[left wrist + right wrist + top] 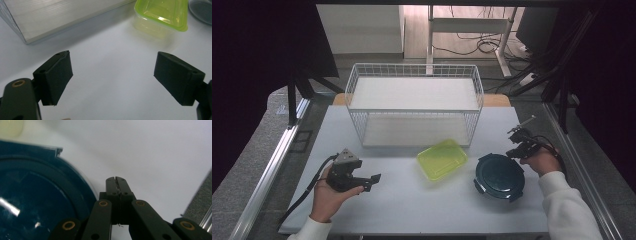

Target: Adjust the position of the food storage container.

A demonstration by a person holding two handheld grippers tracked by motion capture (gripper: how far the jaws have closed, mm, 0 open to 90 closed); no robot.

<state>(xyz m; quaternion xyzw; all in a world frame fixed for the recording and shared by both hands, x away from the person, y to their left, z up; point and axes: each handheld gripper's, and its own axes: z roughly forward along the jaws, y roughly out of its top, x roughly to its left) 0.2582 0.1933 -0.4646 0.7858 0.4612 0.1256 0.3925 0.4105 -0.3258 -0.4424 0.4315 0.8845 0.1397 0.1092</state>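
A lime-green lidded box (442, 159) lies mid-table, seen beyond my left jaws as the green box (162, 15). To its right rests a round dark-blue container (499, 176) with lid clips. My left gripper (371, 182) is held low over the table's left side, open wide with nothing between its pads (112, 57). My right gripper (513, 153) sits at the blue container's right rim. In the right gripper view its jaws are pressed together (116, 179) just beside the blue container (37, 195), holding nothing.
A white wire basket (414, 66) with two shelves stands at the back of the white table (412, 205), and its lower shelf (62, 17) lies ahead of my left jaws. The table's right edge (200, 202) is close to my right gripper.
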